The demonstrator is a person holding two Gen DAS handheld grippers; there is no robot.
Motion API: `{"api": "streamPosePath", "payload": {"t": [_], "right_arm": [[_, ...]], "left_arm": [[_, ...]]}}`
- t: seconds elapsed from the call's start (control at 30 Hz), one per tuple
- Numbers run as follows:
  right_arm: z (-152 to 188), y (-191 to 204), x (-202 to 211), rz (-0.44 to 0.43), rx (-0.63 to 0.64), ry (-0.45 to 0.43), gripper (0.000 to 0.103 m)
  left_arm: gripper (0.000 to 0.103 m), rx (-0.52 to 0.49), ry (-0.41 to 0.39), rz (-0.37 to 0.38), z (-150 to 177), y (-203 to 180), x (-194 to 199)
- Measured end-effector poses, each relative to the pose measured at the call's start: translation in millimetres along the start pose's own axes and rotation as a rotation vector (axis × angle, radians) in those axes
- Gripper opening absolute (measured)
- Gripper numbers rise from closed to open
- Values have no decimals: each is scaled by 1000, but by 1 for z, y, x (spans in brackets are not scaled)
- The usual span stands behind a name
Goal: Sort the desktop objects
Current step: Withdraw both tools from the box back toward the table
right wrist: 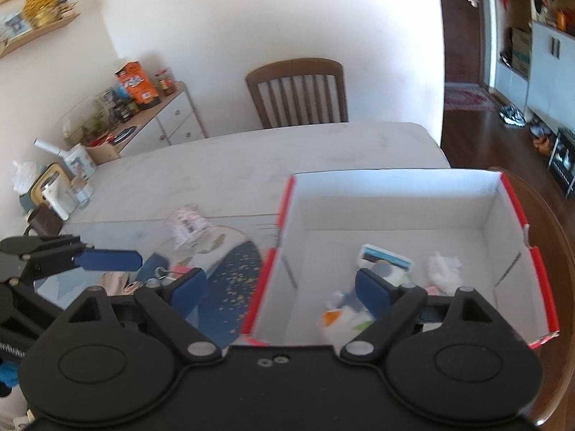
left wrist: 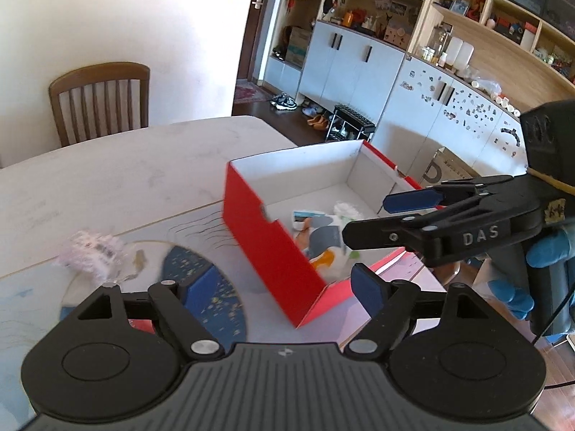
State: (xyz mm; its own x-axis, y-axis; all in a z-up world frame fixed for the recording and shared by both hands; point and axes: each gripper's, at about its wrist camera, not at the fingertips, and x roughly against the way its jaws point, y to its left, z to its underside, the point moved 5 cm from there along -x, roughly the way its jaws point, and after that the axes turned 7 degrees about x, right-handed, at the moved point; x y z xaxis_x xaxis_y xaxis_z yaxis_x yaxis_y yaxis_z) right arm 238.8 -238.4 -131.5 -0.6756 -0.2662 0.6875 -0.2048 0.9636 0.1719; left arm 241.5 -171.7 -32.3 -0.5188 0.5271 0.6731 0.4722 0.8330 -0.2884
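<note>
left tool: fingers spread wide, nothing between them, hanging low over the near end of the surface with 1 blue pad on each side of the box corner
right tool: also spread wide and empty, hovering above the near rim of the box; from the left camera it sticks in from the right, held by a blue-gloved hand
mat: blue round thing with gold speckles, lying flat just left of the box
small bits: a keyring-looking thing and some pinkish stuff on the surface near the mat, too blurry to name
pink-white packet: lying on the surface left of the mat, blurred
box: red outside, white inside, open top, sitting at the right edge of the surface
stuff in box: a printed pouch and a crumpled white wad on the bottom, near end
surface: pale marble-look top
chair: wooden, pushed up at the far side
cabinets: white doors and shelves along the back wall
</note>
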Motion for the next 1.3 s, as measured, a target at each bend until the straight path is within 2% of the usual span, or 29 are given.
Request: {"api": "streamPosePath", "payload": {"t": [0.17, 0.37, 0.67, 0.97, 1.17, 1.3], "right_arm": [[2, 29, -2, -21, -3, -25, 97], [5, 55, -11, -20, 5, -27, 99], [13, 89, -32, -13, 3, -11, 99], [19, 120, -62, 9, 43, 14, 99], [21, 133, -86, 39, 46, 35, 99], [25, 141, -100, 54, 32, 50, 99]], "left_arm": [[85, -4, -25, -8, 7, 23, 19], [100, 22, -50, -33, 17, 58, 35], [103, 61, -81, -106, 40, 122, 59], [103, 0, -36, -113, 69, 171, 60], [103, -83, -27, -112, 77, 192, 53], [103, -140, 5, -70, 84, 203, 45]]}}
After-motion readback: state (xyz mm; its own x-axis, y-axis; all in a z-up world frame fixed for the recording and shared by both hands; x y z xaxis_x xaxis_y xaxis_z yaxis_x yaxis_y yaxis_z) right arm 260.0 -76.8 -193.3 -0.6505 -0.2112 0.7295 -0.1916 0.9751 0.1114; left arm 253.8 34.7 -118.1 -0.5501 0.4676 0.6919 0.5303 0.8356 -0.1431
